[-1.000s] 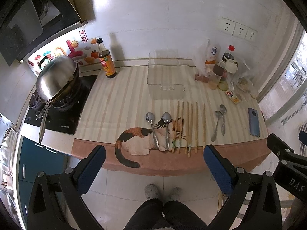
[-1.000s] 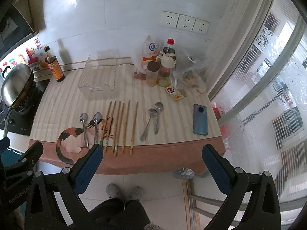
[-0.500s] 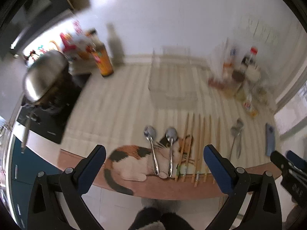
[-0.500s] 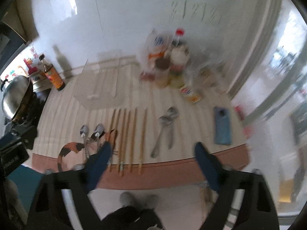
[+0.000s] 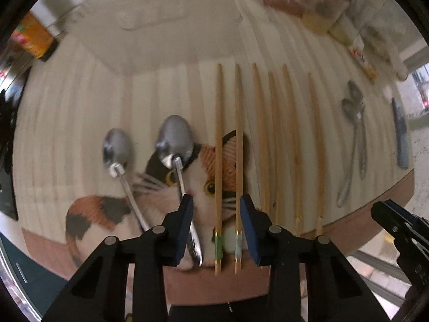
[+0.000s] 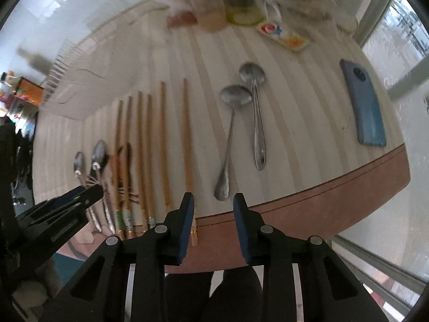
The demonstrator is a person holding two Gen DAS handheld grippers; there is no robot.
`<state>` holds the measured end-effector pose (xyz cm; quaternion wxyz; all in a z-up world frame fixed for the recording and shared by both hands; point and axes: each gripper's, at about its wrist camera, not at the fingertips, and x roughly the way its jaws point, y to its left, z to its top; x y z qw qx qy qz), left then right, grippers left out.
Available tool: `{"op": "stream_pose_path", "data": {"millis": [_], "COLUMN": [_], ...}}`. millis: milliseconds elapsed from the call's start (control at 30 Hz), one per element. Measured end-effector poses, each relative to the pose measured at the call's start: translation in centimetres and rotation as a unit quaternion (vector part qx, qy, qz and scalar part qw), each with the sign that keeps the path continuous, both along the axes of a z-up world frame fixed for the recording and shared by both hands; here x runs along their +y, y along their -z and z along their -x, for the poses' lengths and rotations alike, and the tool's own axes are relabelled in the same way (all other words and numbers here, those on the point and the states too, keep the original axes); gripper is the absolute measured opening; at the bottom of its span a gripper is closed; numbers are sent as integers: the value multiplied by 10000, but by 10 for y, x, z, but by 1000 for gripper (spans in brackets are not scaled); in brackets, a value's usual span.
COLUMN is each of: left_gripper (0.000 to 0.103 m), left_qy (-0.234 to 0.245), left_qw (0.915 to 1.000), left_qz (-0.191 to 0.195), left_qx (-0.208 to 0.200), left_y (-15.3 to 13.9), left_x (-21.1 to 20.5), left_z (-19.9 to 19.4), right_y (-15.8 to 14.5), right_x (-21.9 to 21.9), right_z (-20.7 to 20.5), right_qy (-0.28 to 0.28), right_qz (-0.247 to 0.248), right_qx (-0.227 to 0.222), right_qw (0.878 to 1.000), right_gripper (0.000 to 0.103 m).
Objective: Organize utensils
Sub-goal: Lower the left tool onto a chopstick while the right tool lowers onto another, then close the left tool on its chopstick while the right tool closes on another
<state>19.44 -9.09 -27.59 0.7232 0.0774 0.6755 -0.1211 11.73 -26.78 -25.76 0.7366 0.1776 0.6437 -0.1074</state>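
**Both grippers low over the utensil row**

My left gripper (image 5: 216,209) has just been closing; its fingers straddle two chopsticks (image 5: 228,161) without pressing them. My right gripper (image 6: 213,209), also narrowing, is unclenched beside the outermost chopstick (image 6: 187,145). Spoons (image 6: 241,123) lie on the surface (image 6: 308,123).

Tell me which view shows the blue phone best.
The right wrist view. There the blue phone lies whole and fairly sharp near the table's right edge, its camera ring visible. In the left wrist view the phone is only a thin, blurred sliver at the far right.
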Motion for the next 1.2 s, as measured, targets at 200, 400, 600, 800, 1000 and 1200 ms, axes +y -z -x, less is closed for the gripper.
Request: {"op": "stream_pose_path", "data": {"millis": [200, 400, 600, 800, 1000, 1200], "left_gripper": [30, 11, 11, 11, 11, 12], "left_qy": [220, 318, 29, -304, -284, -1091], "left_qw": [9997, 9994, 9998, 9989, 9981, 9760], "left_qz": [-32, -137, -130, 68, 295, 1594], "left_qx": [121, 30, 139, 343, 454, 1001], "left_y": [23, 34, 35, 42, 40, 49], "left_x": [-14, -23, 6, 37, 53, 97], "left_z": [-7, -11, -11, -1, 1, -19], "right_y": [20, 30, 37, 53, 67, 67], "right_x": [2, 7, 13, 23, 44, 42], "right_z": [-12, -26, -43, -62, -72, -72], "right_qy": [89, 31, -41, -162, -524, -422], "right_qz": [-45, -41, -90, -46, 323, 101], "right_qx": [243, 362, 328, 435, 600, 660], "right_qw": [9997, 9993, 9994, 9989, 9963, 9969], "right_gripper": [32, 32, 32, 32, 25, 20]}}
